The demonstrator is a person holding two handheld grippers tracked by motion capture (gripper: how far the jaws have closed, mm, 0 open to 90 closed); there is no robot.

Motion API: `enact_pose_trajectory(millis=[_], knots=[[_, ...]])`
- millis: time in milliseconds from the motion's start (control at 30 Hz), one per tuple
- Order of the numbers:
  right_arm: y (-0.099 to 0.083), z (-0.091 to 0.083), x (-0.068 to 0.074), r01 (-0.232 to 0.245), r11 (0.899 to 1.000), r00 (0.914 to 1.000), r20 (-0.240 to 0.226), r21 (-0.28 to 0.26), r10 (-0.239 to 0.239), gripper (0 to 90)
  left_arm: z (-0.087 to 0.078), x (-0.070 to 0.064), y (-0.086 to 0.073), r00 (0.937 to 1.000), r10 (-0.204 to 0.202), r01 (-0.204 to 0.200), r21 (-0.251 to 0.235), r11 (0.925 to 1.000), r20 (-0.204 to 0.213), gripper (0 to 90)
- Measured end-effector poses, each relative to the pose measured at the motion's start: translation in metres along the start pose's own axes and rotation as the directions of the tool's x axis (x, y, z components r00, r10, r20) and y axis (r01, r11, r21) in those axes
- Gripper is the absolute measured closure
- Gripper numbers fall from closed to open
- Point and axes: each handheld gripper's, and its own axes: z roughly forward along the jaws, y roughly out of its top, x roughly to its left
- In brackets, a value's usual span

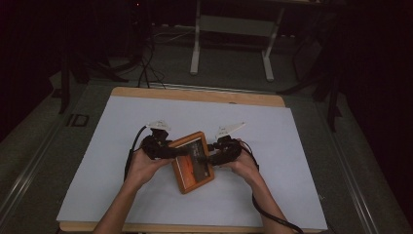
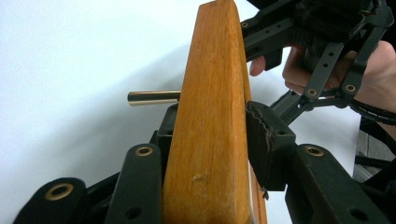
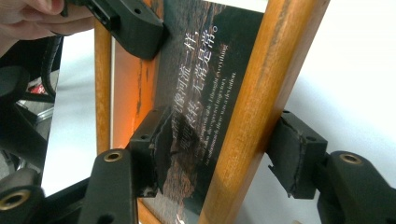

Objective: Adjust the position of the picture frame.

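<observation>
Frame (image 1: 193, 162) lies on your white table (image 1: 272, 146) in a dark room — long axis 11-to-5; left gripper (image 1: 168, 151) and right gripper (image 1: 213, 156) both clamp its wooden rails.

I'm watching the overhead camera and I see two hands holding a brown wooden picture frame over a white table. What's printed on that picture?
Observer: The orange-brown wooden picture frame holds a dark landscape print with white Chinese characters and small English lines alongside.
Operator: Are the tongs on the left really gripping it?
Observer: Yes, the left tongs are shut on the frame's edge, with one pad on each face.
Operator: Is there anything behind the frame?
Observer: A shiny brass-coloured rod sticks out from its back.
</observation>
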Motion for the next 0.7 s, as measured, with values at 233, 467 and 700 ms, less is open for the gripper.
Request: enact_pose_trajectory(millis=[233,467,700], knots=[[-0.005,-0.007,-0.002,-0.007,1.0,0.9997,0.022,-0.01,0.007,45.9,0.0,0.0,0.009,0.9994,0.007,-0.008,-0.037,0.9993,-0.034,59.1],[-0.009,-0.017,-0.006,-0.019,0.999,0.9998,0.007,-0.039,0.019,48.8,0.004,-0.004,0.021,0.9967,0.074,-0.072,-0.046,0.9963,0.034,64.3],[-0.005,-0.029,-0.008,-0.03,0.994,0.9995,0.009,-0.106,0.031,44.0,0.009,-0.01,0.031,0.9851,0.15,-0.146,-0.054,0.9878,0.084,68.8]])
